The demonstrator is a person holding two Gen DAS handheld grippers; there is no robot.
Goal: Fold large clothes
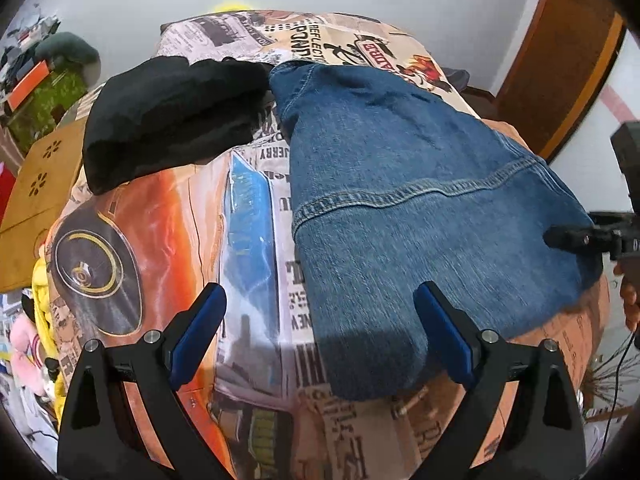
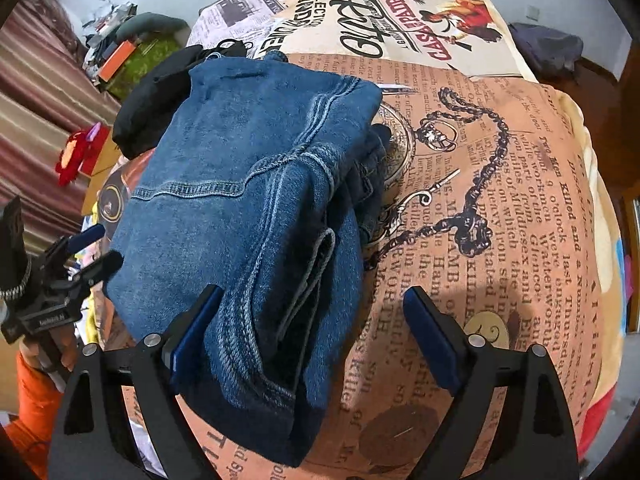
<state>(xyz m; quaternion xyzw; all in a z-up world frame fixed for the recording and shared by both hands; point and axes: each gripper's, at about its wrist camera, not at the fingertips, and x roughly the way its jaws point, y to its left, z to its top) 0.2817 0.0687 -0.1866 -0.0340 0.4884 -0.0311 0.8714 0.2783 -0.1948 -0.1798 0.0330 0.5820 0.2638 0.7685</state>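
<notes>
Folded blue jeans (image 1: 400,208) lie on a bed under a newspaper-print blanket (image 1: 160,220). A black garment (image 1: 172,120) lies folded beside them, at their far left. My left gripper (image 1: 320,332) is open above the jeans' near left corner, nothing between its blue pads. In the right wrist view the jeans (image 2: 248,200) show stacked layers and seams. My right gripper (image 2: 314,336) is open, its jaws spanning the jeans' near right edge without pinching it. The left gripper (image 2: 98,250), held by a hand in an orange sleeve (image 2: 32,380), sits off the jeans' left side.
A yellowish board with cut-outs (image 1: 36,184) and soft toys (image 1: 24,340) lie left of the bed. A wooden door frame (image 1: 560,60) stands at the right. A striped curtain (image 2: 40,100) and a cluttered shelf (image 2: 132,56) are at the left. Dark cloth (image 2: 548,48) lies at the far corner.
</notes>
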